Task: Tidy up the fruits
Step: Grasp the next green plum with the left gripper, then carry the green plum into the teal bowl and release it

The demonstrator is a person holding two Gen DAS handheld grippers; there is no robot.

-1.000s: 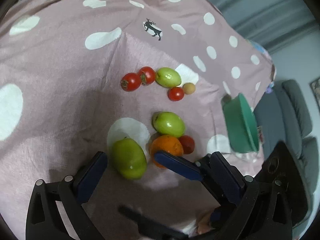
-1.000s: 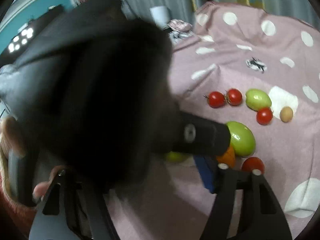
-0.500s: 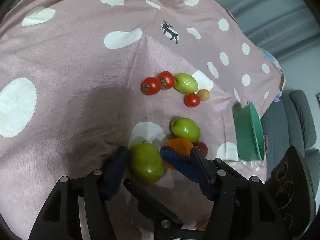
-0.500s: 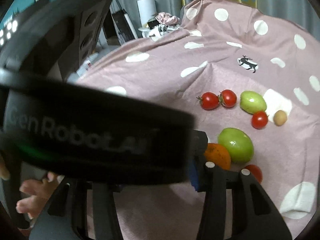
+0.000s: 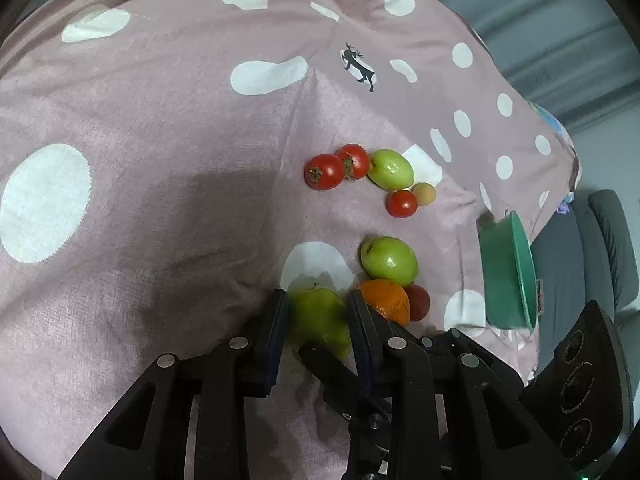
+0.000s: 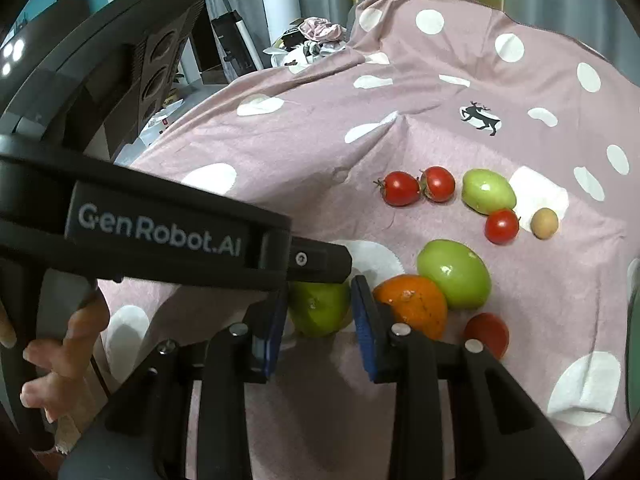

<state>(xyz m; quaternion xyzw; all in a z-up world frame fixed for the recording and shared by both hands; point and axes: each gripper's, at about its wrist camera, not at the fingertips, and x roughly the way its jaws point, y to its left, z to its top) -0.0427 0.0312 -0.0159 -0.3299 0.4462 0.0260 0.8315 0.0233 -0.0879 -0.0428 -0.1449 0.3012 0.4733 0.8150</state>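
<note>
The near green fruit (image 5: 320, 322) lies on the pink spotted cloth (image 5: 160, 120), half over a white patch, at the near end of the spread. The left gripper (image 5: 316, 298) is closing on it, with a blue pad pressed to each flank. The right gripper (image 6: 319, 290) is closing too. The same fruit shows in the gap at its tips, but whether its pads touch the fruit cannot be told. The left tool's body crosses above it, held by a hand (image 6: 60, 344).

Just to the right, almost against the left gripper's right finger, sits an orange (image 5: 386, 302). A large green fruit (image 5: 390, 260) touches its far side, and a red tomato (image 5: 418, 302) is tucked behind it.

Farther off, across a strip of bare cloth, is a second cluster. It holds two stemmed tomatoes (image 5: 324, 171) side by side, a far green fruit (image 5: 390, 169), a small tomato (image 5: 401, 203) and a small tan fruit (image 5: 425, 193).

A green bowl (image 5: 504, 280) stands near the cloth's right edge, where the fabric drops toward a grey sofa (image 5: 600, 240). Left of the fruit the cloth is wide and open.
</note>
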